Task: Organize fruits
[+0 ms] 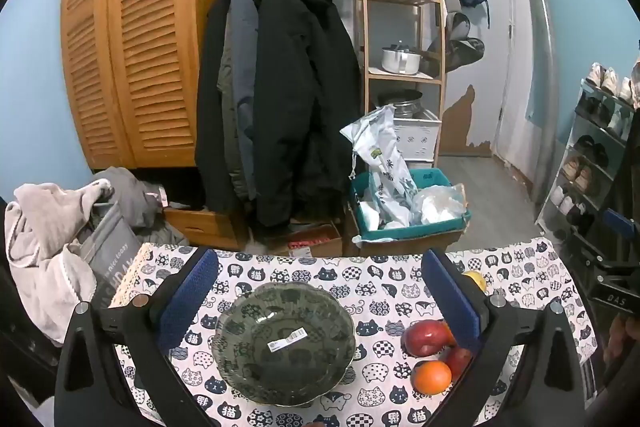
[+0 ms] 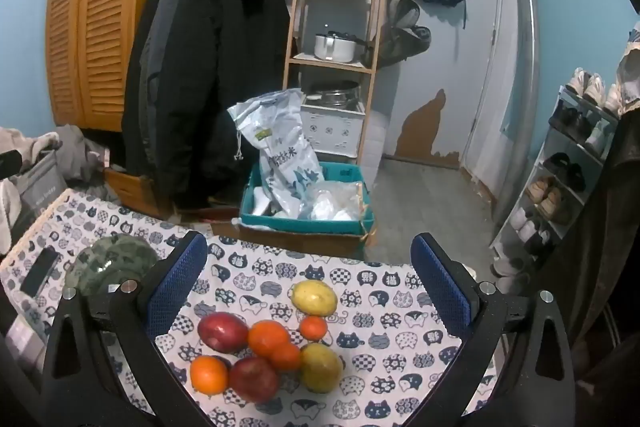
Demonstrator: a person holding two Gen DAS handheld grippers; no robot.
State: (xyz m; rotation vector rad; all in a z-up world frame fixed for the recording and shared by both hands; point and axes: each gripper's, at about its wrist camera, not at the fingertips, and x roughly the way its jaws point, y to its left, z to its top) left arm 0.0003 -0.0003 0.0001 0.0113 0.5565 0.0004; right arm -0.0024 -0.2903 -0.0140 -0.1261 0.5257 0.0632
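on the cat-print cloth: bowl empty, all fruit waiting

at the far left of the table, in the right wrist view, a dark flat object (image 2: 39,271) lies on the cat-print tablecloth (image 2: 400,343), maybe a phone, but i cannot tell surely. just beside it to the right stands the green bowl (image 1: 285,343), and your left gripper (image 1: 320,301) hovers above it with the fingers spread wide and nothing between them. inside the bowl you see only a white sticker (image 1: 287,339); no fruit is in it.

going right, the fruits make one loose group, near the bowl but apart from it. first comes a red apple (image 2: 222,331), with an orange (image 2: 209,374) and a second red apple (image 2: 253,379) in front of it. in the middle are a bigger orange (image 2: 269,337) and a smaller one (image 2: 285,356), touching each other. then a small tangerine (image 2: 313,327), a yellow-green fruit (image 2: 321,367) at the front, and a yellow lemon (image 2: 314,297) at the back, a little apart.

your right gripper (image 2: 308,291) hangs over this group, also released wide and holding nothing.

so i judge the task is at its very start: nothing is sorted, and, if the bowl is the goal, all eight fruits must go there. the red apple nearest the bowl looks the easiest first pick.
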